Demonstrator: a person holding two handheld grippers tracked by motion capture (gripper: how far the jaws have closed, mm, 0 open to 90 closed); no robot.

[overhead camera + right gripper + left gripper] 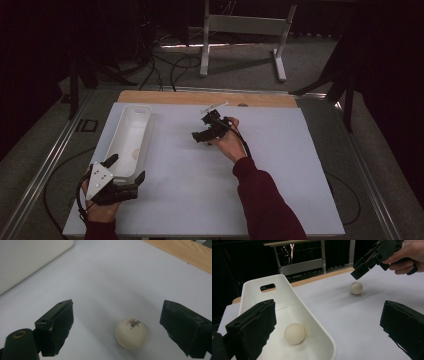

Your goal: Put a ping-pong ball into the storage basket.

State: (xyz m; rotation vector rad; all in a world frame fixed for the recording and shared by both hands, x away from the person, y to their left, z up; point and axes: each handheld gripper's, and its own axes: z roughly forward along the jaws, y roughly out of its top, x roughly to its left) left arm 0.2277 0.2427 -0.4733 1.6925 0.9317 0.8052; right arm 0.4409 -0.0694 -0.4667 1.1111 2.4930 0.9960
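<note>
In the white bin [249,293] one ball [294,333] already lies; on the desk [280,165], another ball [130,333] waits between the right gripper [120,327]'s parted fingers; the left gripper [324,330]'s fingers gape too.

This looks like a lab or recording room set up for handling trials, not a home. A plain white rectangular tabletop [280,165] with a pale wooden strip [205,97] along its far edge stands on grey carpet [240,65]. Black cables [165,65] lie loose across the floor behind it, near a white metal stand [245,27]. Dark curtains [45,45] close off the background, and metal rails [40,175] run beside the table.
</note>
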